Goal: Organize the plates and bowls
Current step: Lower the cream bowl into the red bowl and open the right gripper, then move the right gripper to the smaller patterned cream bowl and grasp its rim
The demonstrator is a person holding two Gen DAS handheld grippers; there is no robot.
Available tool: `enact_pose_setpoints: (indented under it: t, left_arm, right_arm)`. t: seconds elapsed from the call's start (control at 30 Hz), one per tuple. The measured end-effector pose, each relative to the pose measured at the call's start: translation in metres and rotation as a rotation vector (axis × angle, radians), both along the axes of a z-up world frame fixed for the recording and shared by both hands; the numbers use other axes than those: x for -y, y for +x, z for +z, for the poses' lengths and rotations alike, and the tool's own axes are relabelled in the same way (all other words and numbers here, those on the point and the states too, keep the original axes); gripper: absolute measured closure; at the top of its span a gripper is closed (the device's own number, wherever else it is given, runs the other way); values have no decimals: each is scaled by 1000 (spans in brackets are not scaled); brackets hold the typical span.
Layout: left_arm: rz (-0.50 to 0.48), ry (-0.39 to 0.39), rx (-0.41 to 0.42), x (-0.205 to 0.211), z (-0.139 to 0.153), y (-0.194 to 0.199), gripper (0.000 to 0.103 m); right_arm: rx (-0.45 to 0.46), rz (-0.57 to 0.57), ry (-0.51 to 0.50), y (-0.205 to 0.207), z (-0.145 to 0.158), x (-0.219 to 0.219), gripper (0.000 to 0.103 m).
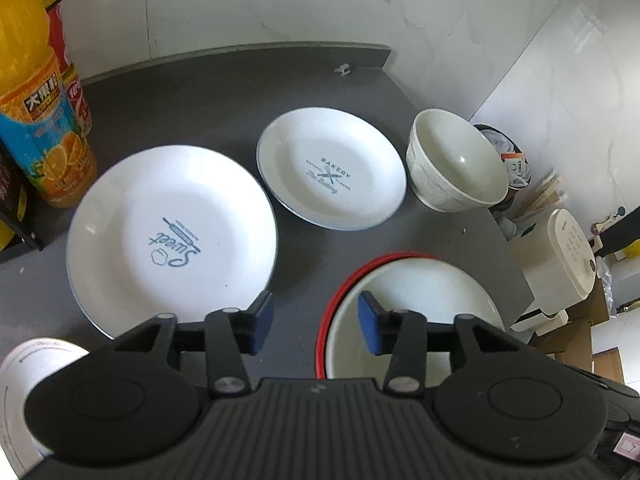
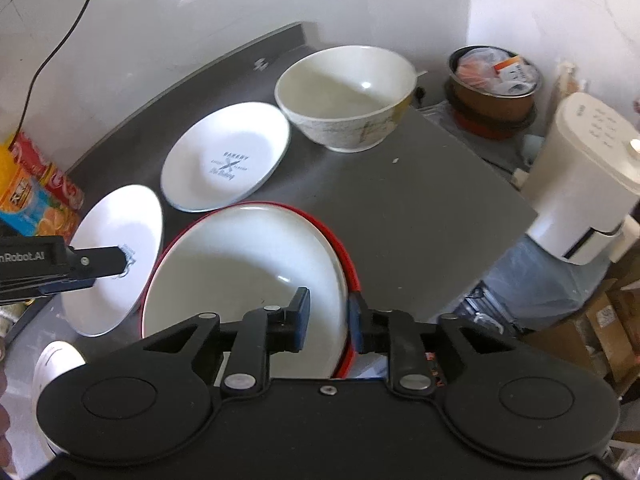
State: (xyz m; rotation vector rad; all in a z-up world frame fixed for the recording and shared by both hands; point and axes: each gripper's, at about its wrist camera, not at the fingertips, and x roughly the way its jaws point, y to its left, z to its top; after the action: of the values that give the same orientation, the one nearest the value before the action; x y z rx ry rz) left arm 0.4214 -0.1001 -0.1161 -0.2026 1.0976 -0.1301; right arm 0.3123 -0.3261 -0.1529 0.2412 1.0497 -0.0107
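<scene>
A: Right gripper (image 2: 328, 322): narrowed astride the rim of the red-edged bowl (image 2: 244, 268), apparently gripped. Left gripper (image 1: 316, 322): held wide, nothing between the pads, over bare counter (image 1: 304, 248).

B: Ahead of the left one?

A: "Sweet" plate (image 1: 172, 236) left-forward, "Bakery" plate (image 1: 332, 168) beyond, cream bowl (image 1: 452, 160) far right. Juice bottle (image 1: 36, 112) crowded at the far left edge.
</scene>
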Motion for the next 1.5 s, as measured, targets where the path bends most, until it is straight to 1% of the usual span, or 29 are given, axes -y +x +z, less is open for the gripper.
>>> enact_pose_setpoints:
  t: [0.23, 0.3, 0.4, 0.5, 0.6, 0.77, 0.87, 0.9, 0.93, 1.0, 1.07, 1.33, 1.5]
  left_arm:
    - [-47, -7, 21, -13, 4, 1, 52]
    - [-56, -6, 31, -16, 6, 1, 45]
    - [-64, -6, 49, -17, 8, 2, 39]
    - [-63, -9, 55, -16, 10, 4, 35]
    - [-56, -10, 61, -13, 11, 7, 33]
    - [-39, 1, 72, -1, 11, 17, 32]
    - [-22, 14, 83, 10, 13, 24, 32]
    - [-15, 16, 83, 14, 14, 27, 32]
    - [-4, 17, 79, 19, 15, 30, 31]
    - [18, 12, 72, 27, 17, 36, 31]
    - [37, 14, 75, 36, 19, 42, 31]
    - [85, 48, 63, 77, 14, 72, 30]
    - [121, 47, 52, 100, 6, 92, 29]
  right_arm:
    - [36, -82, 10, -15, 7, -1, 78]
    - [42, -97, 6, -19, 7, -3, 78]
    - [35, -96, 2, -23, 5, -7, 78]
    - [37, -87, -5, -25, 4, -9, 78]
    - [36, -102, 24, -23, 7, -2, 78]
    - [81, -105, 28, -11, 16, 16, 76]
    - [102, -104, 50, 0, 18, 32, 71]
    - [108, -99, 56, 6, 19, 38, 66]
    - [111, -97, 56, 10, 19, 43, 59]
    - [121, -86, 57, 18, 20, 51, 52]
    - [129, -58, 68, 29, 20, 61, 50]
    - [150, -4, 76, 75, 18, 93, 29]
    - [156, 10, 104, 101, 10, 114, 28]
